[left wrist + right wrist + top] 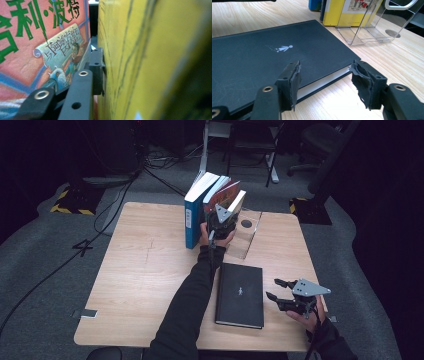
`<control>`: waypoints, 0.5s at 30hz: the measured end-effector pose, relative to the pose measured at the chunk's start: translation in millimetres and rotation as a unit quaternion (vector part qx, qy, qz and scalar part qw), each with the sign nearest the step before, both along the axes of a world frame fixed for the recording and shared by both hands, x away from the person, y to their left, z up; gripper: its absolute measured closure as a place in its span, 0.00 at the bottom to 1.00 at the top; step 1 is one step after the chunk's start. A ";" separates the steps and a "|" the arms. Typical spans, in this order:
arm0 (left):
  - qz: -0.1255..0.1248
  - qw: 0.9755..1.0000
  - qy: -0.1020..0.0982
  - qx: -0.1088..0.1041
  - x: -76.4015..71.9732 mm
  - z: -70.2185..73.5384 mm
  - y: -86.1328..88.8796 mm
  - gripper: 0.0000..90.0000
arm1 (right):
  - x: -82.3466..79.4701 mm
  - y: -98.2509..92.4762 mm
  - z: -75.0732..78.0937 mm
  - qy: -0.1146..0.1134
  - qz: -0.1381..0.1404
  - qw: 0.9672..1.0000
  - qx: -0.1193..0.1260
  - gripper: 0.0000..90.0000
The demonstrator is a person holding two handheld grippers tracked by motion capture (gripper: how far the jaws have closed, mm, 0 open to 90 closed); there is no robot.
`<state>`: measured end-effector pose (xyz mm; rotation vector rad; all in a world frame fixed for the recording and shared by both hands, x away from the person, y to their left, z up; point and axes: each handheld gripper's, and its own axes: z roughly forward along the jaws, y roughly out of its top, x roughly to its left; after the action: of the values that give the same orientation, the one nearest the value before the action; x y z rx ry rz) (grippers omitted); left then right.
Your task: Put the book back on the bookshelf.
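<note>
Left tongs point(223, 221) straddle a yellow book point(150, 50) (their grip on it easing) standing in the row at the counter's point(140, 270) far edge beside a red book point(30, 45) with green Chinese lettering. Right tongs point(324, 80) gape, empty, near a flat black book point(262, 55) bearing a small white figure.

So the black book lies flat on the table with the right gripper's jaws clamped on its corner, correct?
Not quite. The black book does lie flat on the table, but the right gripper is open, its jaws apart just off the corner, as the right gripper view shows.
</note>
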<state>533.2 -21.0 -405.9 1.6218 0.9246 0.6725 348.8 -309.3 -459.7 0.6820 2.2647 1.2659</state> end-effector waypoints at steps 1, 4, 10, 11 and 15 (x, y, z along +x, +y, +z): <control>-0.003 1.000 0.003 -0.001 -0.1 0.0 0.5 0.76 | 0.0 0.0 0.0 0.000 0.000 1.000 0.000 0.46; -0.009 1.000 0.008 0.016 -1.2 0.1 2.5 0.74 | 0.8 -0.9 -0.8 0.002 0.003 1.000 -0.002 0.46; -0.018 0.999 0.011 0.025 -4.6 -1.7 9.5 0.73 | 0.8 -1.4 -1.1 0.004 0.000 1.000 -0.001 0.46; -0.020 0.999 0.012 0.027 -5.1 -1.7 10.5 0.72 | 0.9 -1.5 -1.2 0.004 0.001 1.000 -0.001 0.46; -0.030 0.998 0.012 0.048 -8.9 -0.5 13.5 0.72 | 1.4 -3.0 -1.4 0.005 -0.001 1.000 -0.002 0.46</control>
<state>524.3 -7.5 -406.3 1.7399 0.8688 0.6660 350.3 -312.3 -461.1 0.6914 2.2725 1.2598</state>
